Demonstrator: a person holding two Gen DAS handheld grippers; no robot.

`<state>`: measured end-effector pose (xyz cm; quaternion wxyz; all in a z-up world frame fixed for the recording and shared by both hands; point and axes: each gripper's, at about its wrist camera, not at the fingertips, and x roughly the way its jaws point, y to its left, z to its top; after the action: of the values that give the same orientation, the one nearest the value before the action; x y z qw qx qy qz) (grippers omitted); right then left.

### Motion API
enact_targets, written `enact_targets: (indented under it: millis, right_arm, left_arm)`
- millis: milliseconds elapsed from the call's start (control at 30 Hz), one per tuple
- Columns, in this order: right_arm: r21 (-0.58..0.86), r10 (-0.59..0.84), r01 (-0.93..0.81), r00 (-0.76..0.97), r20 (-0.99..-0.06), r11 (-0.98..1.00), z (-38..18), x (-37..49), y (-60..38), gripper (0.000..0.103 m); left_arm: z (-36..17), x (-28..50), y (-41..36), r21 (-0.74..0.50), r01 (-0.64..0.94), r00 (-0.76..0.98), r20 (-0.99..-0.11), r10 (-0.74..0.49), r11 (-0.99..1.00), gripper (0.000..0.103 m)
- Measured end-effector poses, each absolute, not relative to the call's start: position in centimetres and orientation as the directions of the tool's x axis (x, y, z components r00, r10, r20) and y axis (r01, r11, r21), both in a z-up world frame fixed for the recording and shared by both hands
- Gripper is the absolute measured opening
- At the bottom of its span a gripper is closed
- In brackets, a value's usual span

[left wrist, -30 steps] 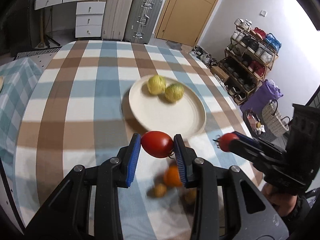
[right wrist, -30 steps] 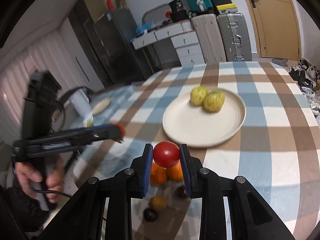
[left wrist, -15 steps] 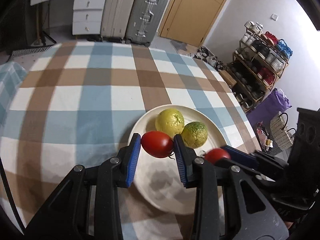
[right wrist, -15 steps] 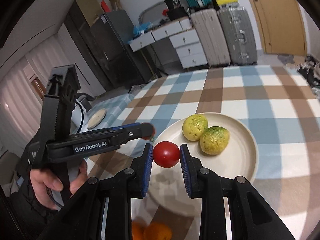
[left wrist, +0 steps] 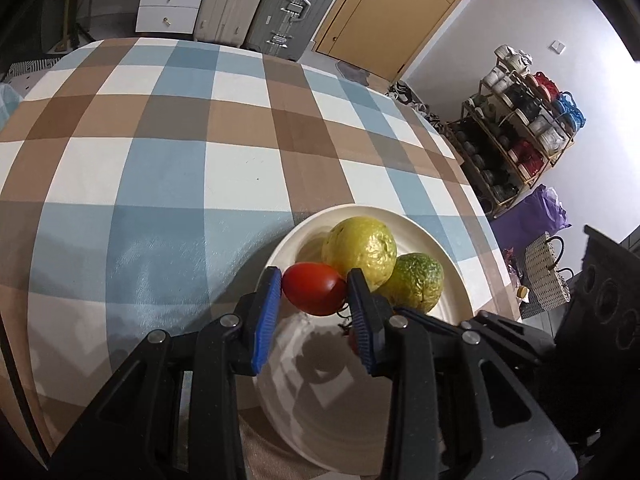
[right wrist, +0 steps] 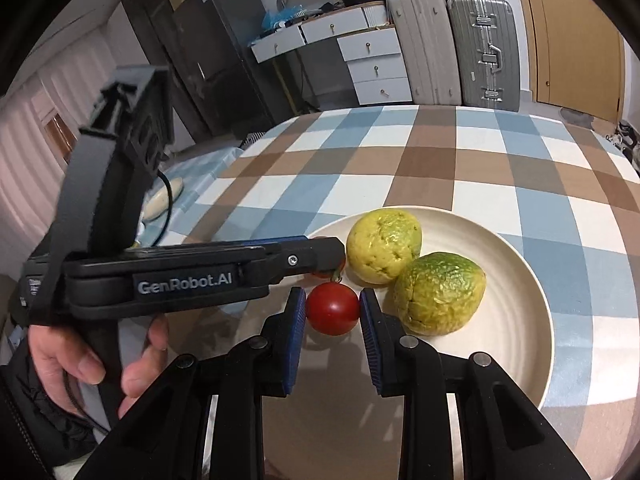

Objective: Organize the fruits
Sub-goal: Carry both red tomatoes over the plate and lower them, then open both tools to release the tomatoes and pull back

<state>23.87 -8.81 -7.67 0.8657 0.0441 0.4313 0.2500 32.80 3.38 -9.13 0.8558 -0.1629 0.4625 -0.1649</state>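
My left gripper is shut on a red tomato and holds it over the near left part of the cream plate. A yellow citrus fruit and a green-yellow one lie on the plate just beyond it. My right gripper is shut on a second red tomato over the same plate, beside the yellow fruit and the green-yellow fruit. The left gripper's body crosses the right wrist view, its tip close above my tomato.
The plate sits on a table with a blue, brown and white checked cloth. Suitcases and white drawers stand behind the table. A shoe rack is off to the right.
Both grippers moved forward with their tomatoes from the table's near edge to over the plate and lowered toward it. The oranges near the front edge dropped out of view.
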Motion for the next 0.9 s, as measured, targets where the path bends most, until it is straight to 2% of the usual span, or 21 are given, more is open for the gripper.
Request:
enact_targets:
  millis: [167, 267, 333, 400, 467, 500, 533, 600, 667, 767, 833, 900]
  right_arm:
    - [0.297, 0.464, -0.378, 0.502, -0.730, 0.877, -8.3, 24.5, -8.8, 0.029]
    - [0.320, 0.491, -0.389, 0.507, -0.708, 0.864, -7.9, 24.4, -8.9, 0.030]
    - [0.300, 0.485, -0.399, 0.531, -0.695, 0.867, -7.1, 23.9, -9.1, 0.044]
    - [0.289, 0.478, -0.398, 0.547, -0.687, 0.871, -6.4, 23.2, -9.5, 0.055]
    - [0.290, 0.482, -0.396, 0.571, -0.665, 0.871, -5.3, 22.0, -10.4, 0.065]
    - [0.287, 0.479, -0.395, 0.576, -0.662, 0.873, -4.9, 21.5, -10.7, 0.078]
    - [0.278, 0.472, -0.394, 0.585, -0.660, 0.876, -4.3, 20.9, -11.1, 0.087]
    - [0.255, 0.453, -0.384, 0.622, -0.639, 0.887, -3.2, 19.4, -12.0, 0.088]
    - [0.246, 0.447, -0.383, 0.638, -0.627, 0.891, -2.3, 17.9, -12.8, 0.089]
    - [0.224, 0.415, -0.357, 0.671, -0.615, 0.907, -1.4, 15.6, -13.8, 0.096]
    - [0.207, 0.395, -0.343, 0.685, -0.613, 0.916, -1.2, 14.3, -14.2, 0.097]
    - [0.198, 0.387, -0.341, 0.687, -0.615, 0.919, -1.0, 13.3, -14.4, 0.097]
  left_arm:
    - [-8.6, 32.6, 3.0, -0.416, 0.147, 0.528, -0.734, -0.427, 0.897, 0.032]
    - [-7.8, 32.0, 2.9, -0.408, 0.174, 0.538, -0.723, -0.433, 0.896, 0.046]
    - [-7.1, 31.3, 3.0, -0.396, 0.172, 0.558, -0.715, -0.420, 0.902, 0.066]
    - [-6.1, 30.4, 3.4, -0.404, 0.180, 0.573, -0.698, -0.429, 0.897, 0.071]
    - [-4.9, 29.1, 3.7, -0.397, 0.198, 0.595, -0.678, -0.431, 0.896, 0.071]
    - [-4.2, 28.4, 3.8, -0.386, 0.207, 0.610, -0.668, -0.427, 0.899, 0.074]
    - [-3.5, 27.5, 3.9, -0.370, 0.213, 0.629, -0.656, -0.417, 0.904, 0.078]
    - [-2.1, 25.8, 4.1, -0.353, 0.215, 0.661, -0.634, -0.401, 0.911, 0.083]
    - [-0.8, 24.1, 4.2, -0.350, 0.216, 0.682, -0.613, -0.397, 0.911, 0.084]
    - [0.8, 21.6, 4.0, -0.331, 0.222, 0.711, -0.589, -0.385, 0.917, 0.090]
    - [1.7, 20.0, 3.9, -0.311, 0.218, 0.735, -0.572, -0.365, 0.925, 0.101]
    - [2.4, 18.3, 3.9, -0.295, 0.211, 0.754, -0.557, -0.348, 0.932, 0.102]
